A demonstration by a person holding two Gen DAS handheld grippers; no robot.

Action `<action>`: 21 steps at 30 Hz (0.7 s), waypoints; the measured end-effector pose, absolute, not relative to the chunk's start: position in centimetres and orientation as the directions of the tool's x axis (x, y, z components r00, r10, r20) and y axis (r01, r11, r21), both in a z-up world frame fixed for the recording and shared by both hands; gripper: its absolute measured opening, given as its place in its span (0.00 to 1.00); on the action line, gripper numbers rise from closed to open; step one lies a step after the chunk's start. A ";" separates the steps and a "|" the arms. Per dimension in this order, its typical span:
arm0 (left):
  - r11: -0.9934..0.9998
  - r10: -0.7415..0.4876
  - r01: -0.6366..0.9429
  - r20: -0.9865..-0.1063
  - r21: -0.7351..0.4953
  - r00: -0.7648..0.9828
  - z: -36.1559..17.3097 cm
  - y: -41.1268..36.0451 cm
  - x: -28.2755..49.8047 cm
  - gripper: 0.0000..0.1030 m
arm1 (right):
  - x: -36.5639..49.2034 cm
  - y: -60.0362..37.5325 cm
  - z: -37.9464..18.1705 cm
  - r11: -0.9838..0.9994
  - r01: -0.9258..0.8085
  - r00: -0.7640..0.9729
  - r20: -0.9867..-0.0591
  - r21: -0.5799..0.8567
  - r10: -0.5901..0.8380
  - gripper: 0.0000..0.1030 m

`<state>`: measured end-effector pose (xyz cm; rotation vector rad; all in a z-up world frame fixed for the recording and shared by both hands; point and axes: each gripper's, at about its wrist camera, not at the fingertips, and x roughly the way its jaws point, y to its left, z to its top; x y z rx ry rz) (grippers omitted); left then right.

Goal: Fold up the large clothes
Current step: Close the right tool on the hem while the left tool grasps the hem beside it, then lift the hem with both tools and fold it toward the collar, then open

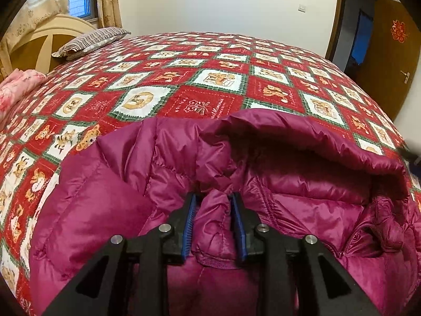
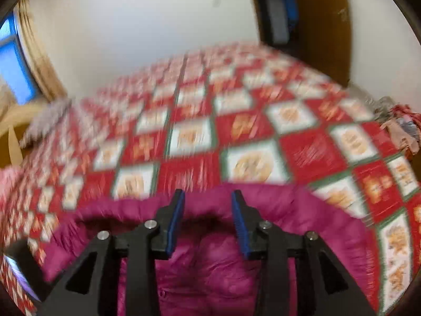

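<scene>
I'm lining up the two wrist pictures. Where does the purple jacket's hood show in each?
Left wrist: the hood arches across centre right, above the left gripper.
Right wrist: blurred, its rim curves across lower centre.
Shared landmark: the red patchwork bedspread.

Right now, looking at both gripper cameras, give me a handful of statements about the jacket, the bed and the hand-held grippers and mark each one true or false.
1. The magenta puffer jacket lies on the red patchwork bedspread. True.
2. The left hand-held gripper has a fold of jacket fabric between its pads. True.
3. The right hand-held gripper is clamped on the jacket. False: its jaws stand apart with nothing between them, and the jacket lies below.
4. A striped pillow sits near the headboard. True.
5. The jacket is green. False: it is magenta.
6. The door behind the bed is painted white. False: it is brown wood.
</scene>
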<state>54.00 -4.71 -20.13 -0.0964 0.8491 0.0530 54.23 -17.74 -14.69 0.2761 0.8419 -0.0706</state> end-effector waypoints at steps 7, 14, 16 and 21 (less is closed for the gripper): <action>0.993 -0.100 0.014 -0.752 -0.119 0.652 -16.5 -2.7 51.5 0.31 | 52.5 -16.5 -19.1 0.996 0.054 0.633 -0.774 0.076 0.025 0.37; 0.990 -0.104 0.025 -0.603 -0.139 0.791 -7.3 -2.1 52.3 0.63 | 52.5 -16.0 -19.1 0.998 0.051 0.645 -0.765 0.040 -0.002 0.37; 0.991 -0.098 0.023 -0.582 -0.134 0.807 -6.2 -3.2 54.7 0.77 | 52.5 -16.1 -19.1 0.998 0.051 0.647 -0.762 0.048 0.004 0.37; 0.998 0.060 -0.025 -0.699 0.060 0.712 -11.9 -6.1 59.6 0.78 | 52.8 -15.9 -19.3 0.998 0.050 0.648 -0.761 0.036 -0.005 0.37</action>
